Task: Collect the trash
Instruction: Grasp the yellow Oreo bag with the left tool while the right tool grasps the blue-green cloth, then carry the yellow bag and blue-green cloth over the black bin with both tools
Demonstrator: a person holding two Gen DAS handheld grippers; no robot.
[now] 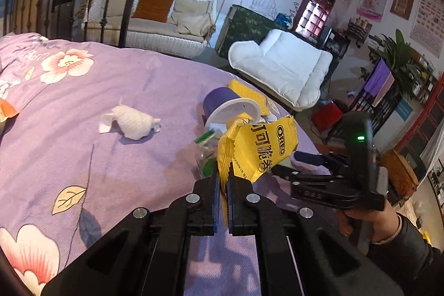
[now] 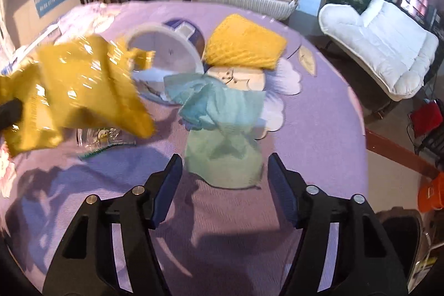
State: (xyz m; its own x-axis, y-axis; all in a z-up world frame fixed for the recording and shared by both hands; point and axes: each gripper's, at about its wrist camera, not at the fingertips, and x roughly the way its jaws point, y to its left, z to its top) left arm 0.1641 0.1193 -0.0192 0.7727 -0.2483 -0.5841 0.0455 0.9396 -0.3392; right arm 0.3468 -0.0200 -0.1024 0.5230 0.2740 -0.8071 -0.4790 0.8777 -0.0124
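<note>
The left claw point(image 1: 222, 185) is pressed together on a yellow Oreo wrapper point(image 1: 256, 149), pinching its torn, zigzag edge; the wrapper is crumpled and glossy, with black print, and it hangs above the bed point(image 1: 83, 107) near the right edge. The right claw point(image 2: 224, 179) is spread, and a pale green tissue point(image 2: 222, 135) lies on the bed just ahead of its tips, with nothing between its pads. Beyond the tissue lies a purple cup point(image 1: 224, 104) on its side, its white mouth toward the cameras, and behind it a yellow foam net point(image 2: 244, 43) close to the far edge. A clear plastic wrapper with green print point(image 1: 206, 149) lies beside the cup. A crumpled white tissue point(image 1: 130, 122) sits alone in the middle of the purple flowered cover, with free cover all around it.
</note>
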